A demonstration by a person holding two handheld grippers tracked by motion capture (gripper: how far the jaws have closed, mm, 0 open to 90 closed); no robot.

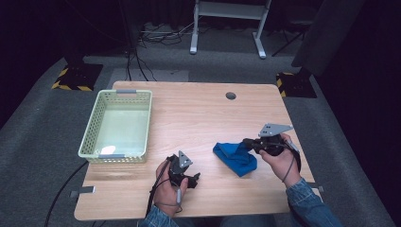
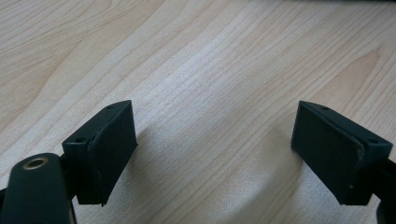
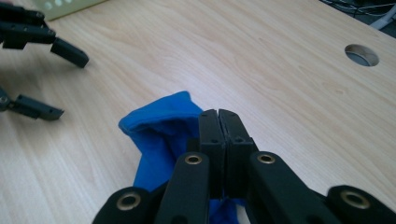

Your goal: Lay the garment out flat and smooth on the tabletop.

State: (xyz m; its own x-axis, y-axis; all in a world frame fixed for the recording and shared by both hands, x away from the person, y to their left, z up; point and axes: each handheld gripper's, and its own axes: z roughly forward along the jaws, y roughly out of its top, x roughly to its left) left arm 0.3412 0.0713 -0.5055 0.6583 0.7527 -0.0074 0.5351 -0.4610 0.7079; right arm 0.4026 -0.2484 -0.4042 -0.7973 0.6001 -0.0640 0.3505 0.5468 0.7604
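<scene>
Pale wooden tabletop [image 1: 198, 113] carries the right gripper [image 3: 218, 116], jaws pressed together on a blue cloth [image 3: 161, 133] bunched just left of its tips, while the left gripper [image 1: 193, 179] rests spread and empty, the green basket [image 1: 92, 127] beyond it.

Left claw [image 1: 189, 180]: matte black body, grey three-cornered plate on top, black cable trailing off its rear. Flat rectangular black pads [image 2: 109, 149], small screw holes along their outer edges.

Right claw [image 1: 249, 143]: same black build, larger grey plate pierced with small holes. Link arms carry brass-coloured rivets.

Denim sleeves [image 1: 307, 196] on both forearms, blue, cuffs at wrists.
</scene>
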